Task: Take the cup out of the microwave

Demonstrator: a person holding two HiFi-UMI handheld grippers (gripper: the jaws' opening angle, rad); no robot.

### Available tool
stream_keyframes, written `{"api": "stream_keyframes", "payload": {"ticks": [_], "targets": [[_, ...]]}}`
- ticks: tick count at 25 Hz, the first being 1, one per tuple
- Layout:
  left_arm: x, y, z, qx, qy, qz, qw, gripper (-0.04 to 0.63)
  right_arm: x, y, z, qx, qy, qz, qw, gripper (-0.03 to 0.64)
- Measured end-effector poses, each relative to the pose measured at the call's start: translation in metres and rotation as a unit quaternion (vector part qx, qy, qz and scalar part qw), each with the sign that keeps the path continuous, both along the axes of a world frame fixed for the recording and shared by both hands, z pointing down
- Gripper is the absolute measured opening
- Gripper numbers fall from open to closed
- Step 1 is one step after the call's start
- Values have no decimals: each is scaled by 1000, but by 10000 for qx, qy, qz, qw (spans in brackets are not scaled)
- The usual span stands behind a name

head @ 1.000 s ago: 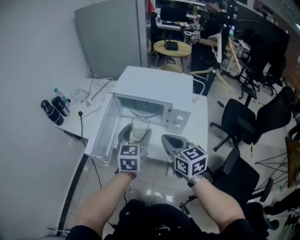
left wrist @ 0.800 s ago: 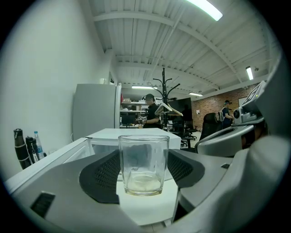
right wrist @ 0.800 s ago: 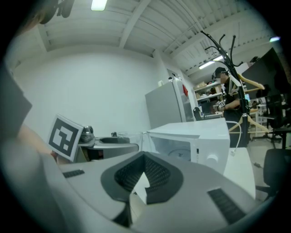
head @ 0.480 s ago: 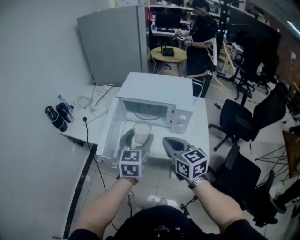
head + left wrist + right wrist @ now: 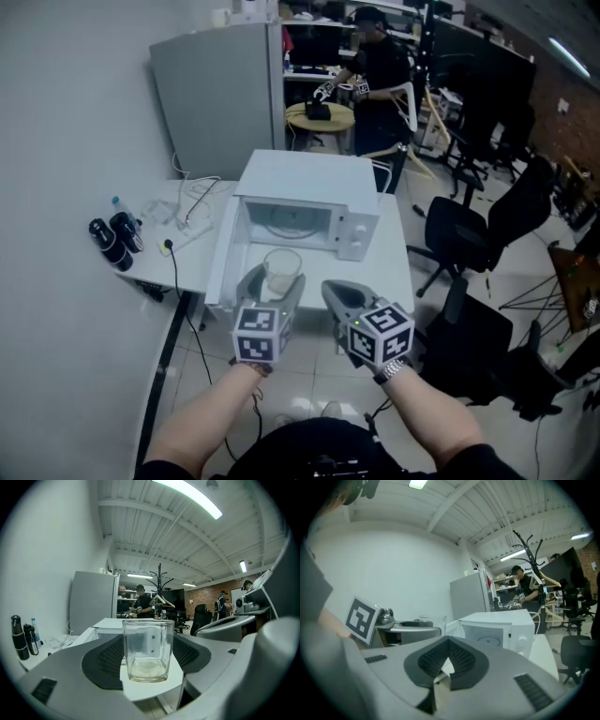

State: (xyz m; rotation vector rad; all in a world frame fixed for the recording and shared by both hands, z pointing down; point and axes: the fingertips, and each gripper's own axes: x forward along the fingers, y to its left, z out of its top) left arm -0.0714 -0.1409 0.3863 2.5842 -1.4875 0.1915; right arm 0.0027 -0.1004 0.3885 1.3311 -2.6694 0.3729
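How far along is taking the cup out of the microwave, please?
Done: the door of the microwave stands open and the cup is outside the cavity. In hand: the left gripper is shut on it. Left: probably setting it down; the right gripper is shut and empty.

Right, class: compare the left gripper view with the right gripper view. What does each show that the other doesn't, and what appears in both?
Left gripper view only: the black bottles by the wall, and the glass cup seen whole, clamped between the jaws of the left gripper.

Right gripper view only: the control dials of the microwave, the left gripper's marker cube, and the right gripper, shut and empty.

Both: the cup, the microwave, the grey cabinet, the coat stand and a person in dark clothes.
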Motion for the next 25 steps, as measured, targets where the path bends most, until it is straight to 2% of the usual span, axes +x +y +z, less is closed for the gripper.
{"api": "stream_keyframes", "payload": {"ticks": [25], "targets": [[8,17,0,-63,73,-367,9993,322,12,4,-6,129,62,-372,9992,23]]}}
